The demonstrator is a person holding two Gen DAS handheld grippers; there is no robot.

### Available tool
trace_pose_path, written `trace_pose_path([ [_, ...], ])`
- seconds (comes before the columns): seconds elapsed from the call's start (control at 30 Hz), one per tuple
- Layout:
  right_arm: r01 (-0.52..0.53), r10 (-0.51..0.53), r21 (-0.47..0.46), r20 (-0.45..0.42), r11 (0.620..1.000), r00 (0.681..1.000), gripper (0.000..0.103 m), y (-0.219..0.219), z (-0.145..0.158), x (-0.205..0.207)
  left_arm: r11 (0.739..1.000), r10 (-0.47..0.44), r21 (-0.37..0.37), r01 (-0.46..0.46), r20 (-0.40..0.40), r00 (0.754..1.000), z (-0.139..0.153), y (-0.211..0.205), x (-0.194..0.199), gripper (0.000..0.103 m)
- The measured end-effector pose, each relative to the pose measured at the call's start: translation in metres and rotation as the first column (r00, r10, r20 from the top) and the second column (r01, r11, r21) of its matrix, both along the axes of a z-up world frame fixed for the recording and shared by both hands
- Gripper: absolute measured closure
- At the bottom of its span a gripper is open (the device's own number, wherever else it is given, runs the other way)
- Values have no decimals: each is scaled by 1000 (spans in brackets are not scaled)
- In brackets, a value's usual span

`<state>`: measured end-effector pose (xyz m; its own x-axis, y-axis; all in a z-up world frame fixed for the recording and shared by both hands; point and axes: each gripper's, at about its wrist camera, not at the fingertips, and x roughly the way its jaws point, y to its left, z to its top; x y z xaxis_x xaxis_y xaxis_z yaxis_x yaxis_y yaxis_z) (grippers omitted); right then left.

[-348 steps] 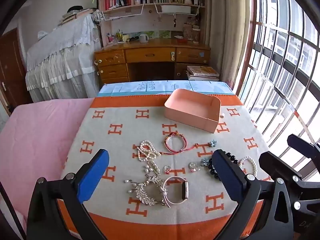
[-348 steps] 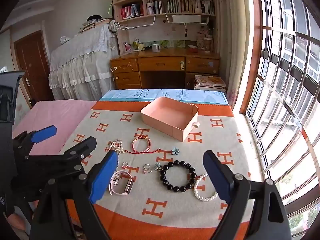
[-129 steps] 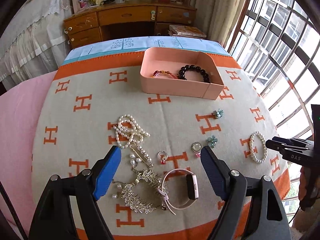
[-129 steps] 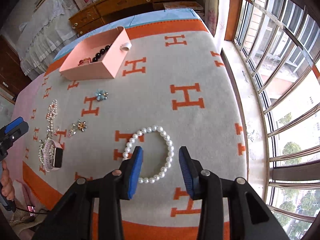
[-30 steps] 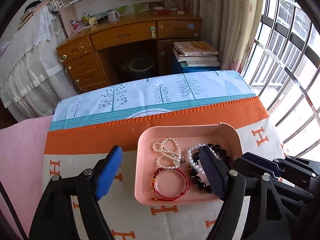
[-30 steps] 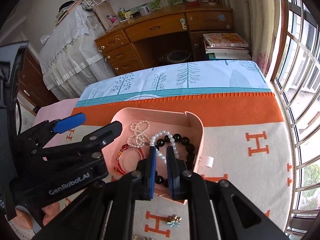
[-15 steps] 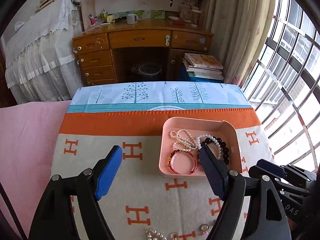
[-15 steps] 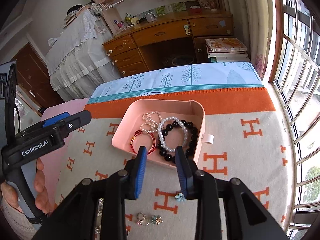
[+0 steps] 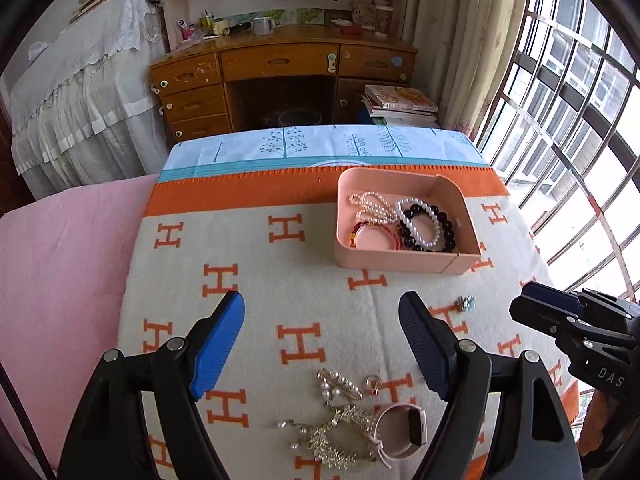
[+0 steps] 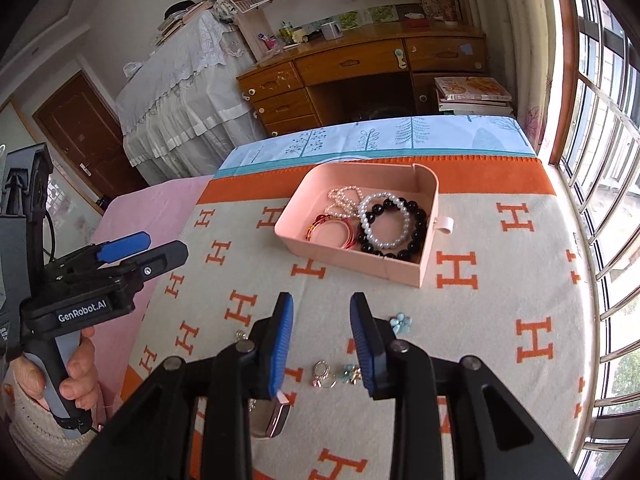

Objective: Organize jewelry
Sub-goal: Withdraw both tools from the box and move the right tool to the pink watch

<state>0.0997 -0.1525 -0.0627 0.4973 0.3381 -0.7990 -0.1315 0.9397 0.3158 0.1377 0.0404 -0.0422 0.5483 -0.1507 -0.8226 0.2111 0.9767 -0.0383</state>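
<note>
Both cameras look forward and down along their own gripper fingers, from above the near edge of the blanket-covered bed (image 9: 248,264) toward the far wooden desk (image 9: 280,60). The left wrist view sits a little higher and farther back, with the left gripper (image 9: 322,340) spread across its lower frame and the right gripper (image 9: 560,320) entering from the right edge. The right wrist view hangs nearer the window side, angled slightly leftward, with the right gripper (image 10: 322,340) low in frame and the left gripper (image 10: 120,252) at its left edge. Both share the pink tray (image 9: 404,258) (image 10: 352,262), the blanket's middle, the desk and the barred window (image 10: 600,160).
</note>
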Motion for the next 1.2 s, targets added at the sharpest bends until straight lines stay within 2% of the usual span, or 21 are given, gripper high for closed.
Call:
trace_pose_path([
  [0.2,-90,90,19,-30,996,995,73,28,-8,-26,1000,14,18,-14,29,999,-11,18,-42,25],
  [0.37,-171,173,26,-70,985,982,73,58,-23,-42,998,69,6,-69,35,997,-26,38,-73,25],
  [0.53,-229,226,-4,-126,973,966,73,87,-48,-51,990,141,12,-141,17,990,-49,59,-93,22],
  [0.83,-250,228,-88,-202,964,952,73,114,-86,-55,976,206,-49,-210,-74,976,-90,96,-112,22],
  [1.07,-253,218,-156,-209,955,953,74,125,-101,-52,980,170,-84,-180,-118,978,-103,94,-116,22],
  [1.17,-242,212,-141,-197,960,957,94,122,-103,-53,983,129,-112,-144,-135,982,-105,86,-117,22],
  [1.2,-231,204,-134,-190,964,960,94,119,-101,-53,984,113,-122,-131,-141,983,-106,82,-117,22],
])
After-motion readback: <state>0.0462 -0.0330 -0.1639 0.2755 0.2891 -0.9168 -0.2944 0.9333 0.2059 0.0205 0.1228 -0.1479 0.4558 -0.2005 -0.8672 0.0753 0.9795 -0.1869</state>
